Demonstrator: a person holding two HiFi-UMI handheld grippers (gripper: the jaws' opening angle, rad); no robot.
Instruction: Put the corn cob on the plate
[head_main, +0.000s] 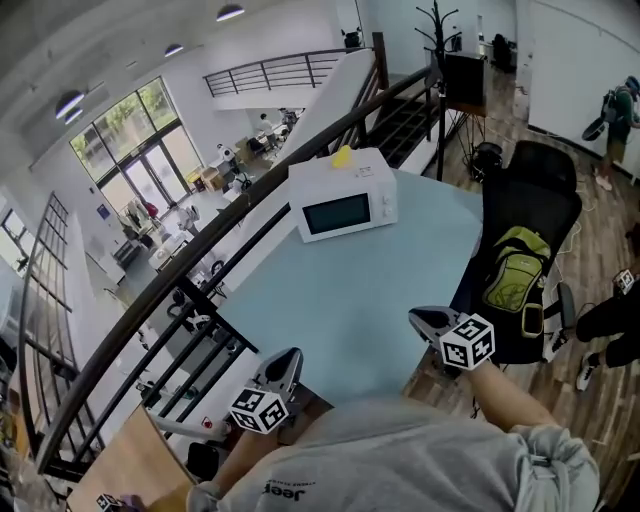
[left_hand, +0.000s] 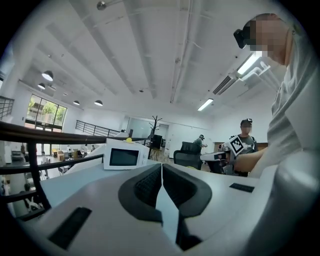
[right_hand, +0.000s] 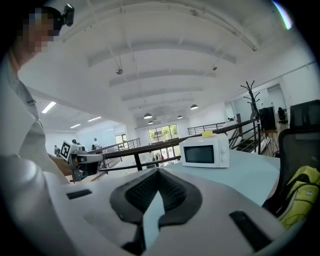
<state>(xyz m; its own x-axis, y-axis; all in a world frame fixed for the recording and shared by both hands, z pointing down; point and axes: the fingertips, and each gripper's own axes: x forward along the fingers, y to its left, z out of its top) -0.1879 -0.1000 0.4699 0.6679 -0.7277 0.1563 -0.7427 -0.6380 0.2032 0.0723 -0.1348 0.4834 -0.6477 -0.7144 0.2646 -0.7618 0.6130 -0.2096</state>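
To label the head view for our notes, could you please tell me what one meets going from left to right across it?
In order: left gripper → microwave → right gripper → backpack on the black chair → person standing at the far right.

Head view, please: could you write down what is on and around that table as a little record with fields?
Table: light blue
Microwave: white, door shut, on the table's far end by the railing
On the microwave: a small yellow thing, too small to tell
Chair: black, right of the table, green backpack on it
Left tool: shut, empty
Right tool: shut, empty
Corn cob and plate: in no view
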